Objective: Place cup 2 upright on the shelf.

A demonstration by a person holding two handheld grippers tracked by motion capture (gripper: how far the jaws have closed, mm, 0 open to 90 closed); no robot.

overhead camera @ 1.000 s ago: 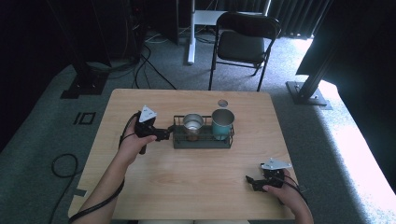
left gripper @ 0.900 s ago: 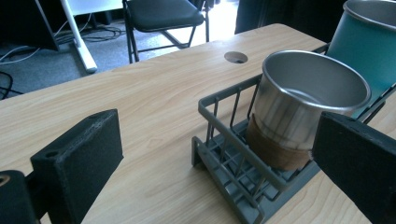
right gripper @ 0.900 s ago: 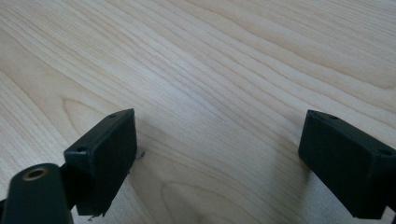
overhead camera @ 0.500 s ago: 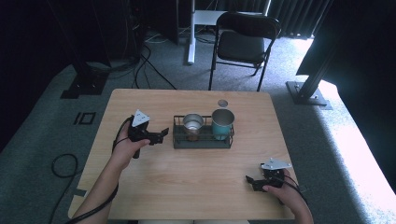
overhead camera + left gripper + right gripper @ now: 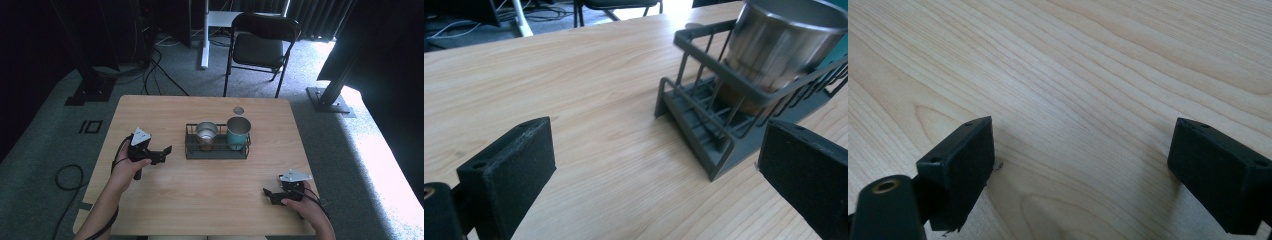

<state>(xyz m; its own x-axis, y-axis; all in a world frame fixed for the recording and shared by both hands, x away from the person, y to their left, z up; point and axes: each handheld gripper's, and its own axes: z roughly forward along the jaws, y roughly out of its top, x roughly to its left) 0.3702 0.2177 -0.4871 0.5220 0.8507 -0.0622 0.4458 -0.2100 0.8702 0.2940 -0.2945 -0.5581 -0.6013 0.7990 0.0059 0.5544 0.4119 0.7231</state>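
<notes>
so we count one dark wire rack basket sitting mid-way across the light wooden table, with two cups in it: one shiny steel tumbler on the left and one teal metal cup on the right. there's also one small round lid-like disc lying on the table just behind the basket. no brand or writing we can read on any of it. our left gripper is near the basket's left end, jaws spread wide and holding nothing; in the left gripper view the basket's corner sits ahead between the jaws, not touching them. our right gripper rests near the front right edge, well apart from the basket, jaws wide apart, empty.
</notes>
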